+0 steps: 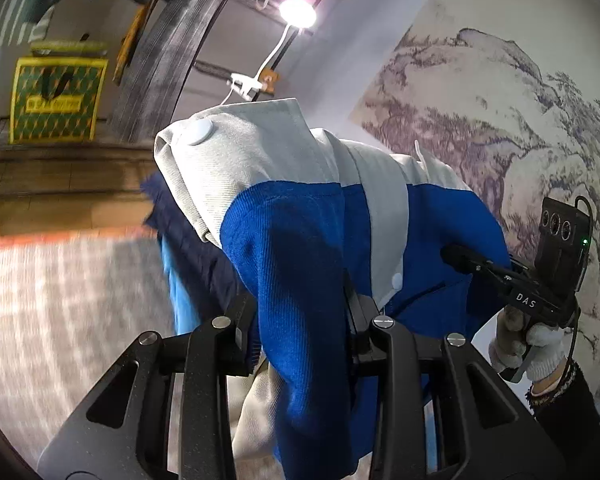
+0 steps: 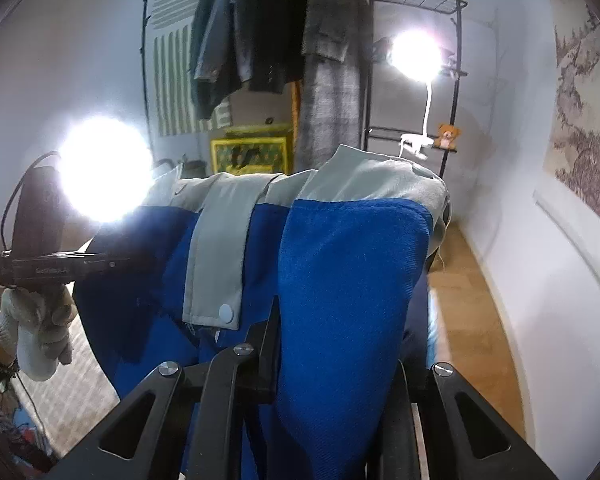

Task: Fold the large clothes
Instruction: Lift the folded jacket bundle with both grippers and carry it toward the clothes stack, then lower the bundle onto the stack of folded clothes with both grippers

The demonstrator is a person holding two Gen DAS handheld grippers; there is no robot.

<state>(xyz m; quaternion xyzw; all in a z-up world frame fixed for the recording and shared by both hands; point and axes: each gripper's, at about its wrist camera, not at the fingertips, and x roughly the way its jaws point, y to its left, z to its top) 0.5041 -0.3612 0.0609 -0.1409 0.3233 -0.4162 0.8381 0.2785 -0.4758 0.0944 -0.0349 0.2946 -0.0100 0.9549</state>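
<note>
Gripping a blue-and-grey jacket (image 1: 300, 240) from both sides, a worker lifts the garment clear of the patterned grey rug (image 1: 60, 300) in a room with a clothes rack (image 2: 260, 20) and two lamps. The left gripper (image 1: 300, 320) is clamped on a thick fold of blue cloth, and the right gripper (image 2: 340, 344) likewise pinches a bunched blue panel; each tool shows in the other's view, held by a white-gloved hand (image 1: 520, 344). The jacket hangs in the air between them, its grey collar and white snap button (image 1: 198, 132) uppermost, with nothing under it but floor. Doing this step well likely means keeping both holds firm and level, drawing the tools apart until the cloth hangs flat, then lowering it evenly onto the rug before any crease is made. Uneven height could skew the fold.
</note>
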